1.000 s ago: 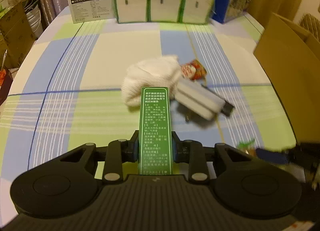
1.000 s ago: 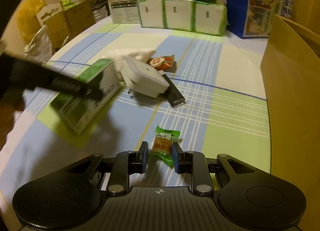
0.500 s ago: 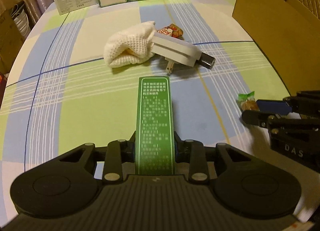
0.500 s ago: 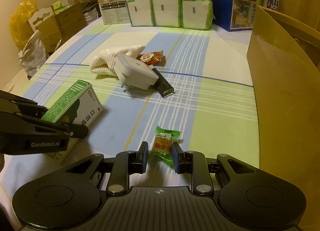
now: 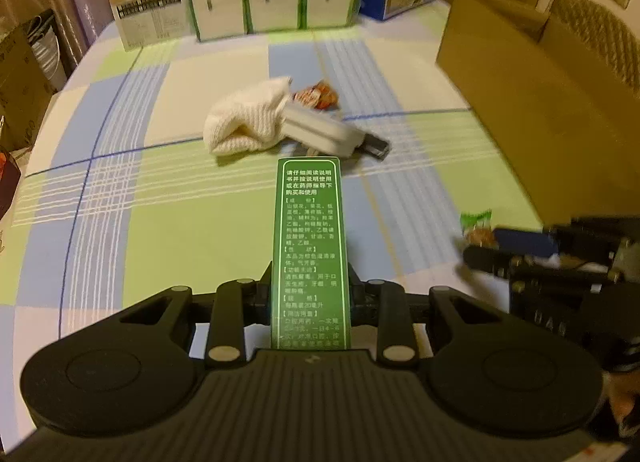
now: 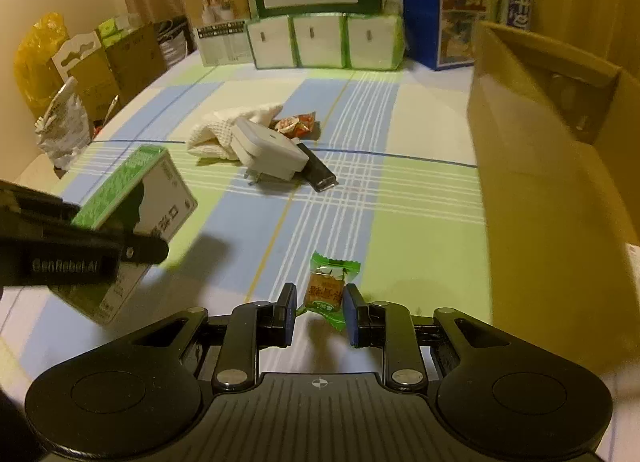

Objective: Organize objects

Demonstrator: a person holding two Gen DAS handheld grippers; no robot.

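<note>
Left gripper [image 5: 310,282] pinching green box [image 5: 309,246], fingers pressing its two sides; box sitting lifted off worktop [image 5: 180,230], casting shadow in right view. Right gripper [image 6: 319,312] holding fingers spread either side of green candy [image 6: 326,288], candy lying on worktop, not clamped. Farther out, white charger [image 6: 272,152] lying against white cloth [image 6: 218,134], black stick [image 6: 318,172] just beside, red wrapper [image 6: 296,124] behind. Cardboard box [image 6: 552,166] standing at right. Tissue packs [image 6: 324,40] lining far edge.
</note>
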